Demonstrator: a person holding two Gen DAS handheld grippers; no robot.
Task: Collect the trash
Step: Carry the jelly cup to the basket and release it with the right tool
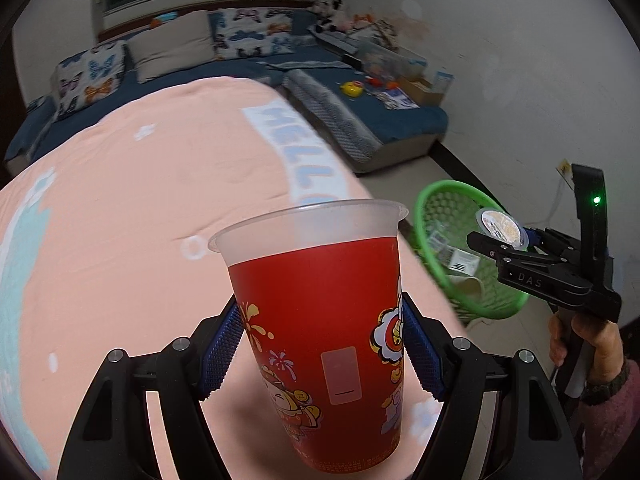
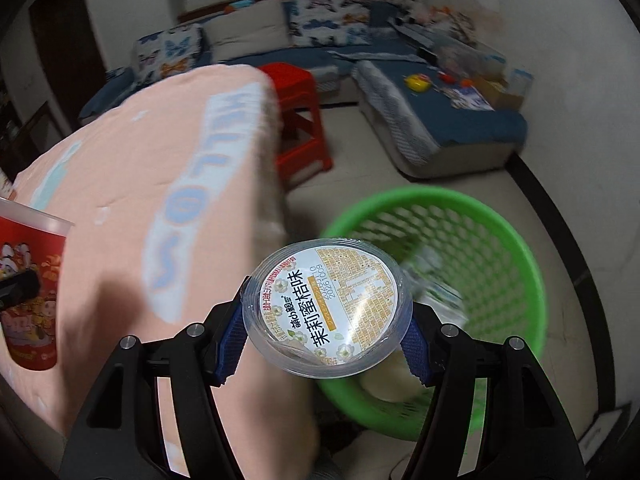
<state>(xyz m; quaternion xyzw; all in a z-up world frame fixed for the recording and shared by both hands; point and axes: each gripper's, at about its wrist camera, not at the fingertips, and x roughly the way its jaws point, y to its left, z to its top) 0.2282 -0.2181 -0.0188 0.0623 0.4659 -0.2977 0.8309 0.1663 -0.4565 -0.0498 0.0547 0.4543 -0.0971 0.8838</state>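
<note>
At the far left, the pink cloth (image 1: pixel 140 208) over the table has pale blue print that is smeared and only partly readable, and its left edge runs out of view. The left gripper (image 1: pixel 322 356) is clamped on a red cup (image 1: pixel 320 344), its blue pads (image 1: pixel 222 352) pressing both sides; the cup stands nearly upright above the cloth, with a frosted clear rim, cartoon figures and a base cut off by the frame. Further right, the right gripper (image 2: pixel 326 330) is clamped on a round clear-lidded tub (image 2: pixel 328 308) with a white and yellow printed label, held above the near rim of the green basket (image 2: pixel 516 240). The tub hides part of the basket's contents, which are blurred: pale wrappers, hard to identify.
</note>
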